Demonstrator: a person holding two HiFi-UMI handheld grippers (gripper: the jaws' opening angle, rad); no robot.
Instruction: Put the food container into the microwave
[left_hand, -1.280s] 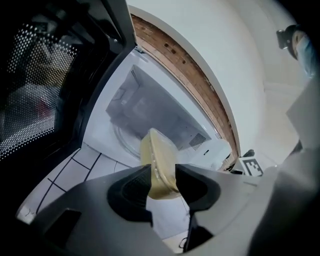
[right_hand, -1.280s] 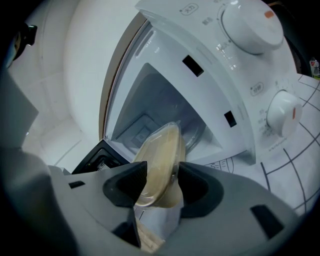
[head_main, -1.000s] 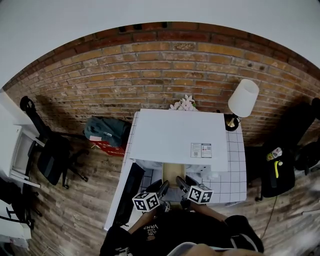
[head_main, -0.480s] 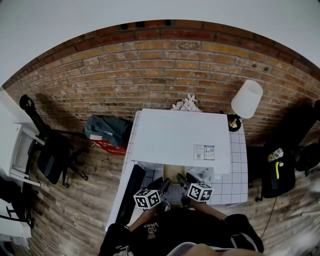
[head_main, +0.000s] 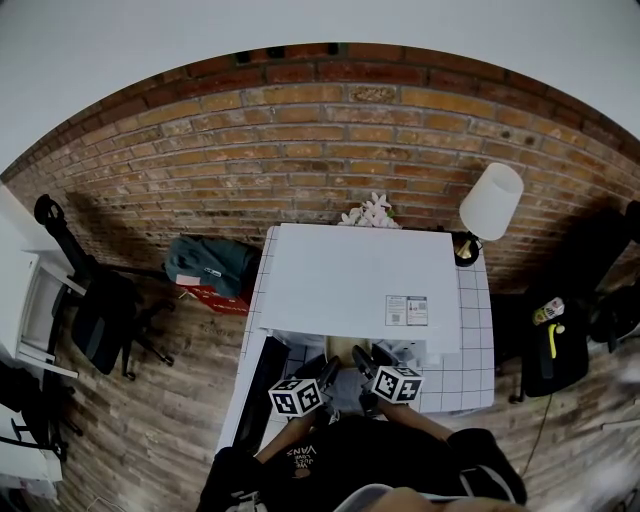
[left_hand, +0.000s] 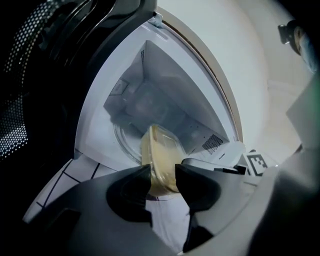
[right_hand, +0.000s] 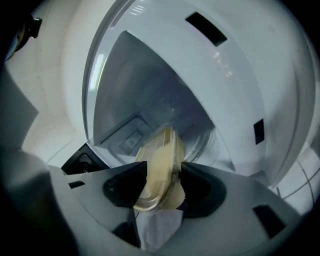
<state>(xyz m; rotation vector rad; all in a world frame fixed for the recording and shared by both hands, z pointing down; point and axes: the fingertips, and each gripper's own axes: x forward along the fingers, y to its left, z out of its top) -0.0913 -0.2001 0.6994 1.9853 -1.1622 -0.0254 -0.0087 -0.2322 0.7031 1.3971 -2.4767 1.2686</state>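
**pan_fan:** So where's the container (left_hand: 160, 157) at this point? In the microwave (head_main: 350, 275) or not?

**gridlock:** Not yet. Both of them have it. The left hand-held gripper (left_hand: 162, 175) is clamped on one edge, and the right hand-held gripper (right_hand: 162, 175) pinches the opposite edge. Each camera sees it edge-on, a yellowish tub sticking forward out of the jaws. It hangs in the air above the bench (head_main: 475, 340), right at the mouth of the oven.

**pan_fan:** Door's out of the way?

**gridlock:** Yep, the door (head_main: 262, 380) swings wide to the left, so nothing is blocking. The cavity lies dead ahead of both grippers, and the turntable (left_hand: 125, 142) shows just past the tub's far end, and lower.

**pan_fan:** So which hand leads?

**gridlock:** Neither, really. From the head view they sit about level, angled in toward each other with the tub between. The tub's far end points into the cavity, so the move looks like a straight push forward and then down onto the glass. The main risk is one side tipping if the two don't travel together.
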